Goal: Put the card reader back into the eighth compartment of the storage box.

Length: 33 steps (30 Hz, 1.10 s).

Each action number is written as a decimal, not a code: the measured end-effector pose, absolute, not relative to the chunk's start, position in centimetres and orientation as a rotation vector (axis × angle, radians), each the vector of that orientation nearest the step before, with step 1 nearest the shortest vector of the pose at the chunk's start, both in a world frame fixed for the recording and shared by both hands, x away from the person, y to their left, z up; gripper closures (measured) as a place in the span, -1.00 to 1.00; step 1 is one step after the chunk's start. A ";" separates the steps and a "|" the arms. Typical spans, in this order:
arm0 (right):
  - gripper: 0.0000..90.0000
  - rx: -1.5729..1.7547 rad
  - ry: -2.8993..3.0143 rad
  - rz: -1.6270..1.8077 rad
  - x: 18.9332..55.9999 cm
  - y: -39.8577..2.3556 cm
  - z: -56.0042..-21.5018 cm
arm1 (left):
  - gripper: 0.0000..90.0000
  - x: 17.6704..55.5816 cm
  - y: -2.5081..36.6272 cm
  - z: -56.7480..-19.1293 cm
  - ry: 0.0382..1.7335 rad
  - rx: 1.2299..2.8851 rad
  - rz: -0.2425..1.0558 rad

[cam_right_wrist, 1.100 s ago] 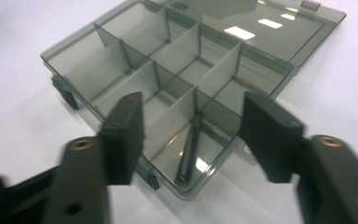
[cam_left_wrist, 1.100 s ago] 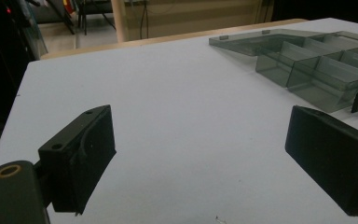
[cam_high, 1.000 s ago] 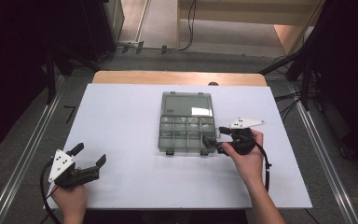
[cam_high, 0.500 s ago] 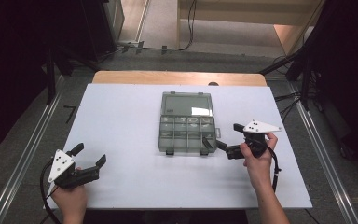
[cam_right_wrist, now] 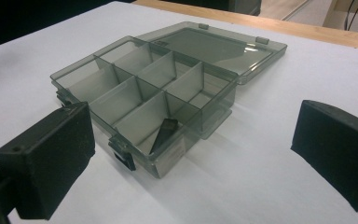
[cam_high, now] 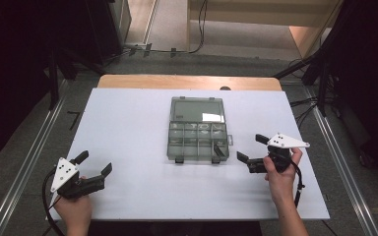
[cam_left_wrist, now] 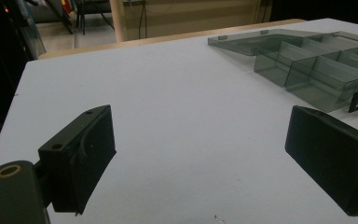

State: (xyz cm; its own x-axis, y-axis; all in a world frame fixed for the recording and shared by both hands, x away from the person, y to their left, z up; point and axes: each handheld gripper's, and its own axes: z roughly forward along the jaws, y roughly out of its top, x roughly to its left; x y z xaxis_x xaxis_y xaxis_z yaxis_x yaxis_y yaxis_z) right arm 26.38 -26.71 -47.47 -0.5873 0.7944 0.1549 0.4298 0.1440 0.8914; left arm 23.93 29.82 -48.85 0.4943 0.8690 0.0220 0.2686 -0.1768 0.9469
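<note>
A smoky clear compartment box [cam_high: 197, 132] lies mid-table with its lid folded flat behind it. A small black piece [cam_right_wrist: 164, 133] leans in the near right compartment [cam_high: 218, 149]. My right gripper [cam_high: 250, 148] hovers just right of the box's front corner, clear of it. It is open, its jaws have just been opening, and nothing sits between them [cam_right_wrist: 196, 140]. My left gripper [cam_high: 94, 162] rests open near the table's front left corner, far from the box. In its own view the gripper [cam_left_wrist: 205, 149] is empty and the box [cam_left_wrist: 317, 70] lies off to the right.
The white table [cam_high: 128, 128] has a wooden strip [cam_high: 187, 81] along its far edge. Two black latches [cam_high: 179, 160] stick out of the box's front. Metal rails [cam_high: 24, 162] and cables run along the floor on both sides.
My right gripper has drawn back to the right from the box's near right corner and its jaws stand wider. The left gripper has stayed put.
</note>
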 end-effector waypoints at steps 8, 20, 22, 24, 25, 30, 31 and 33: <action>-1.00 1.191 2.043 1.420 25.4 -28.3 -48.2 | -0.81 23.9 29.8 -48.9 0.973 1.706 0.726; -1.00 1.229 2.016 1.401 23.4 -30.7 -49.3 | -0.81 23.9 29.9 -48.8 0.974 1.707 0.725; -1.00 1.237 2.007 1.396 23.0 -31.1 -49.3 | -0.81 23.9 29.9 -48.8 0.975 1.706 0.725; -1.00 1.232 2.003 1.398 22.7 -31.6 -49.4 | -0.81 24.0 29.9 -48.8 0.976 1.706 0.724; -1.00 1.243 1.999 1.399 22.5 -31.8 -49.5 | -0.81 24.0 29.9 -48.8 0.975 1.706 0.725; -1.00 1.252 1.990 1.395 21.9 -32.8 -49.9 | -0.81 24.0 29.9 -48.8 0.976 1.702 0.726; -1.00 1.258 1.988 1.396 21.7 -33.0 -49.9 | -0.81 24.0 29.9 -48.8 0.980 1.700 0.727; -1.00 1.263 1.983 1.389 21.5 -33.3 -50.1 | -0.81 24.0 30.0 -48.8 0.979 1.697 0.726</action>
State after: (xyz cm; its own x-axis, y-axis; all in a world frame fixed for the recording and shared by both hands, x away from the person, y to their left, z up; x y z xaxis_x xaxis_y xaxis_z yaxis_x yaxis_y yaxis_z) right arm 21.45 -33.33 -50.07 -0.5068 0.8469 0.1611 0.4407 0.0939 0.8927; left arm 24.02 29.96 -48.79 0.4909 0.8711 0.0152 0.2673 -0.1672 0.9490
